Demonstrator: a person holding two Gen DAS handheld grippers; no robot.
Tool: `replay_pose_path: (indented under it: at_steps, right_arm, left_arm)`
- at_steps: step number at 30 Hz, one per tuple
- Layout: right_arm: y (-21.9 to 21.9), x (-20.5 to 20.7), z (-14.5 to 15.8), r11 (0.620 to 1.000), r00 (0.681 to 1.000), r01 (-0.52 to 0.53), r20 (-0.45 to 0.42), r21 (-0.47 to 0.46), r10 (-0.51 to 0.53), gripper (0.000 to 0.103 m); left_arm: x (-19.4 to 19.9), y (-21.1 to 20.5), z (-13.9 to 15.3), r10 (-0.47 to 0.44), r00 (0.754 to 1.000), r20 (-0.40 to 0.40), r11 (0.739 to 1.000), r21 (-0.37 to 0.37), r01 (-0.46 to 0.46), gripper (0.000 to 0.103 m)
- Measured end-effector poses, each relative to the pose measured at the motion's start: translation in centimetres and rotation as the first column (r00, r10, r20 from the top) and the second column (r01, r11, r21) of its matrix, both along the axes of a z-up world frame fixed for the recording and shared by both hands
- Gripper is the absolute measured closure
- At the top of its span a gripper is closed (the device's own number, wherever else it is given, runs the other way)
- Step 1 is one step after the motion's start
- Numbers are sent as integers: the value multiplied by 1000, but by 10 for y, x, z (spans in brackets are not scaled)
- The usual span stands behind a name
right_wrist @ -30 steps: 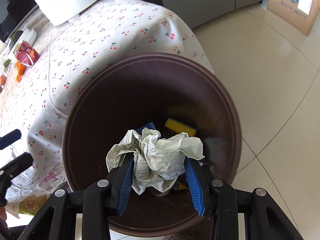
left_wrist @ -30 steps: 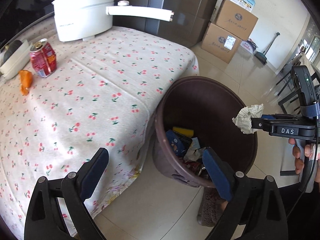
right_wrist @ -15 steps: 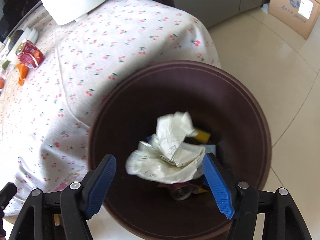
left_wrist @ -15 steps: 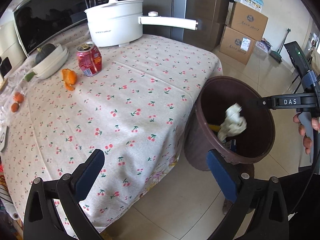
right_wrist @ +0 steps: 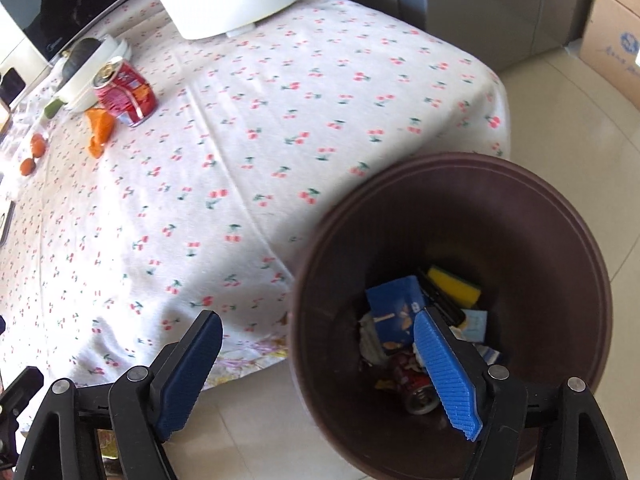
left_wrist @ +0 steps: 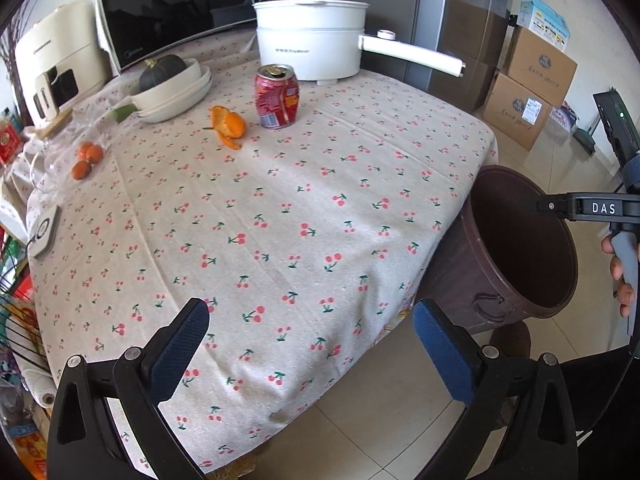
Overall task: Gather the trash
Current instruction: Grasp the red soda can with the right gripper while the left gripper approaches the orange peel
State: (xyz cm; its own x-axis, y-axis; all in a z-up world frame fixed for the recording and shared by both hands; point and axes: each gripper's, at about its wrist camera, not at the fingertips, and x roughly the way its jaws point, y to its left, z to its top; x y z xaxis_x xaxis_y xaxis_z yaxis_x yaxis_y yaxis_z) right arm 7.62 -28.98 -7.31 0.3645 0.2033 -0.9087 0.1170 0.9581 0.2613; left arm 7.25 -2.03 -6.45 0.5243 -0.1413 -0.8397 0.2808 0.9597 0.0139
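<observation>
A dented red can [left_wrist: 277, 96] stands on the cherry-print tablecloth [left_wrist: 304, 216], with orange peel [left_wrist: 229, 126] just left of it. The can [right_wrist: 125, 94] and peel [right_wrist: 99, 130] also show far left in the right wrist view. A brown bin [left_wrist: 520, 248] stands on the floor at the table's right corner. My left gripper [left_wrist: 310, 314] hangs open and empty over the table's near edge. My right gripper [right_wrist: 316, 320] is beside the bin's rim [right_wrist: 460, 176], jaws opening with nothing between them. In the bin lie a yellow sponge [right_wrist: 454, 286], a blue packet [right_wrist: 396, 312] and another can [right_wrist: 416, 392].
A white electric pot [left_wrist: 312, 48] with a long handle, a microwave [left_wrist: 172, 4] and stacked bowls holding a squash [left_wrist: 172, 88] line the table's far side. Small oranges [left_wrist: 86, 158] lie at left. Cardboard boxes [left_wrist: 532, 92] stand on the tiled floor beyond.
The right jaws spread and let go of the crumpled paper, which dropped into the bin. Both grippers swung left, away from the bin and towards the table.
</observation>
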Motion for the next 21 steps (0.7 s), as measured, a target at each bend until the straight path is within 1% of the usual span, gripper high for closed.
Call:
replay_pose_path:
  at_steps: [8,13,15,18,19,21]
  right_arm:
    - [34,15,5,999,999,-44,27,-23,45,19]
    - [56,31,13,997,996,-68,58,-44,71,18]
    - [68,40,17,995,993,-85,72,-55,89,17]
    - [86,58,22,992,988,-107,104,-71,114,15]
    - [92,65,22,991,986,-114,114,-73,122,13]
    - [106,82,23,989,981,-127,136,-75,137,13]
  left_arm:
    - [12,43,10,108,994,20,994,-14,-108,0]
    - [30,73,9,207,978,6,978,-33,-206,0]
    - [40,85,7,257,966,14,966,-18,-257,0]
    - [58,104,7,333,941,57,942,23,-335,0]
    - [65,112,7,367,928,64,929,26,-369,0]
    - [80,128,6,421,905,64,906,3,-422,0]
